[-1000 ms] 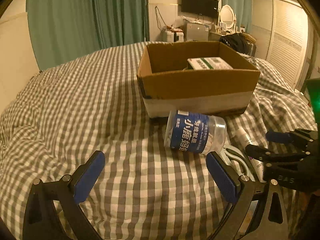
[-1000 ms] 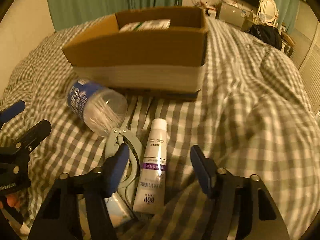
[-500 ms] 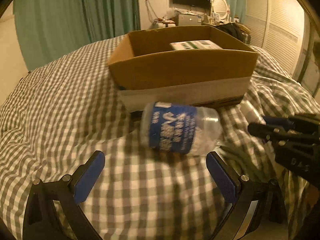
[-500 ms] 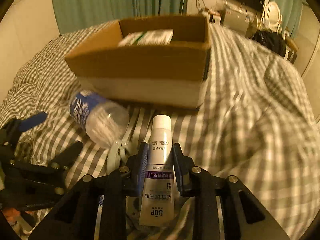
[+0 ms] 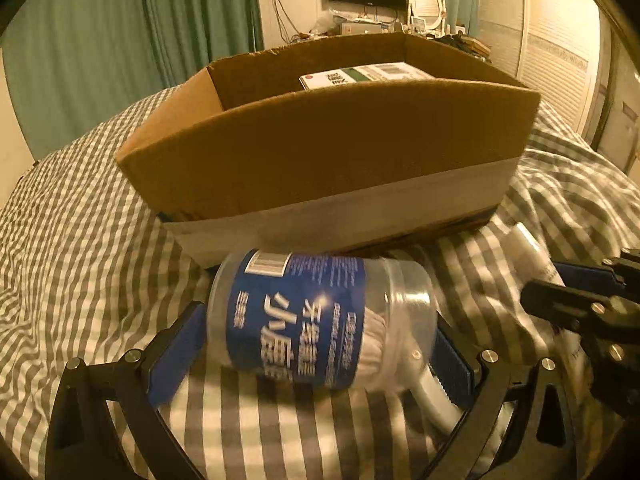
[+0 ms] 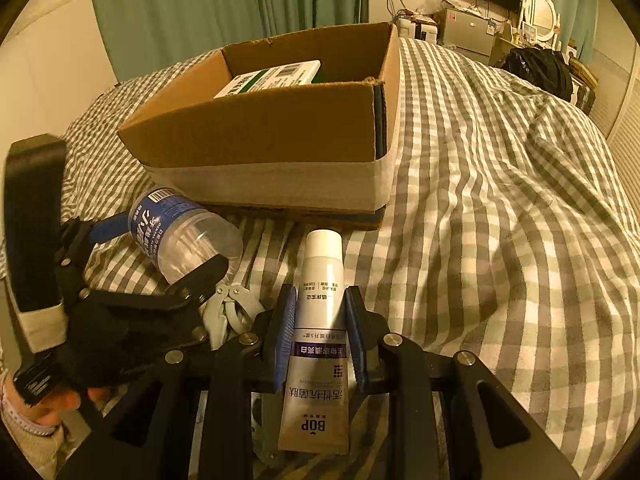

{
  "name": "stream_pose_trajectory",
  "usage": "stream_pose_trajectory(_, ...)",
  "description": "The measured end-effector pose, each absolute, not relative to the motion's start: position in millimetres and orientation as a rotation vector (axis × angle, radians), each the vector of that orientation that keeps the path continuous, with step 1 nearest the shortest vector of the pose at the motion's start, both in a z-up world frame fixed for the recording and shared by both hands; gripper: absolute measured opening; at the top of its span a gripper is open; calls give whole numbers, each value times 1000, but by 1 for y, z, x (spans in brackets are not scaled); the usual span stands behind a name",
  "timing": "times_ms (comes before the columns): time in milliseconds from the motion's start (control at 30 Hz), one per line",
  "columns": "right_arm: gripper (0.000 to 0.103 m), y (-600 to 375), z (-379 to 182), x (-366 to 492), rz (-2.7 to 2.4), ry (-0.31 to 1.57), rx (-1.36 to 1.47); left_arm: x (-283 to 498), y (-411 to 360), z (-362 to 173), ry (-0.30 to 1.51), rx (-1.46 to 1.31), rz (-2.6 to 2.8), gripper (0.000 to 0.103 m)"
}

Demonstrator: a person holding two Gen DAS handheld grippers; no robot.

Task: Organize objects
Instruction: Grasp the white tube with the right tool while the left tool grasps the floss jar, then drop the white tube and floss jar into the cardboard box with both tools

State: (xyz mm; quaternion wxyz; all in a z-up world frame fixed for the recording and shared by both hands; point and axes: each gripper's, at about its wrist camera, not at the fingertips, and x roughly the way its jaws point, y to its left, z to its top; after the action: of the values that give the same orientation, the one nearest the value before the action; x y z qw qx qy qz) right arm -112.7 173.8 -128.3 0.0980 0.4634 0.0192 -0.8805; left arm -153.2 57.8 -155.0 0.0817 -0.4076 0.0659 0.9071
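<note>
**Both grippers now hold something**

Since a moment ago, our left gripper has moved in and closed on the clear jar with the blue label, and our right gripper still squeezes the white tube.

Under both grippers we see the big checked bed cover. Just ahead of them sits the brown cardboard box, open on top. Inside it, at the far side, lies a flat white and green pack.

The jar lies on its side between our left blue pads, right in front of the box. The tube points its white cap at the box, with our right pads tight on its middle. Between the two grippers lies a small grey tool with looped handles, partly hidden.
</note>
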Motion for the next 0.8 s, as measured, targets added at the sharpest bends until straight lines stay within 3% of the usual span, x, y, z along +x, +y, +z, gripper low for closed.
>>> stream_pose_trajectory(100, 24, 173, -128, -112, -2605, 53, 1372, -156, 57, -157, 190, -1211, 2704, 101)
stream_pose_trajectory(167, 24, 173, -128, -112, -2606, 55, 1371, -155, 56, -157, 169, -1217, 2675, 93)
stream_pose_trajectory(400, 24, 167, -113, -100, -2625, 86, 1321, -140, 52, -144, 167, -1242, 2677, 93)
stream_pose_trajectory(800, 24, 157, -51, -62, -2718, 125, 1150, -95, 26, -66, 36, -1059, 2766, 93)
